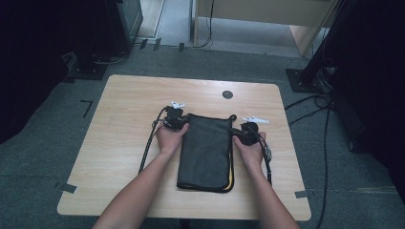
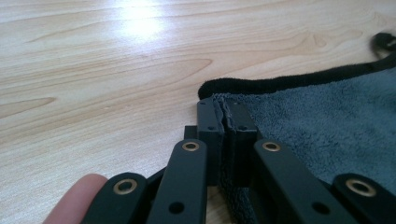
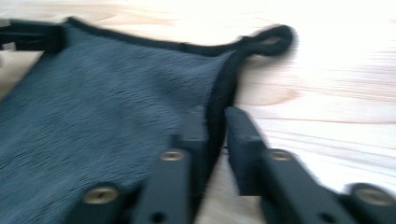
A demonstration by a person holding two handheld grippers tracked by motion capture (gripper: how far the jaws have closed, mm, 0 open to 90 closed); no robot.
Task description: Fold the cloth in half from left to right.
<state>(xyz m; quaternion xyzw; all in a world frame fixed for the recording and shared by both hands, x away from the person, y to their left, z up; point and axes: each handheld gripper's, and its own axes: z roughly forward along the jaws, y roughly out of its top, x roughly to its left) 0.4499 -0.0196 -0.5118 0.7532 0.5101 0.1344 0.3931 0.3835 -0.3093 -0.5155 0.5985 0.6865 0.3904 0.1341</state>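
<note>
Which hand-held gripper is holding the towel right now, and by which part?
The left hand-held gripper pinches the folded grey towel at its far-left corner.

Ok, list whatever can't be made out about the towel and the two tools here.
- Right tool: the right gripper view is blurred, so a firm clamp on the towel hem cannot be judged.
- Yellow edge: too small in the high view to identify.
- Left tool: its jaws hide the pinched corner.

I'm working in what looks like a lab or recording room: grey carpet point(image 1: 43, 157) with black tape marks point(image 1: 86, 107), cables point(image 1: 326, 157) trailing past the tabletop's point(image 1: 129, 95) right edge, dark stand bases point(image 1: 88, 70) beyond its far corners, and pale wooden furniture point(image 1: 267, 14) behind.
</note>
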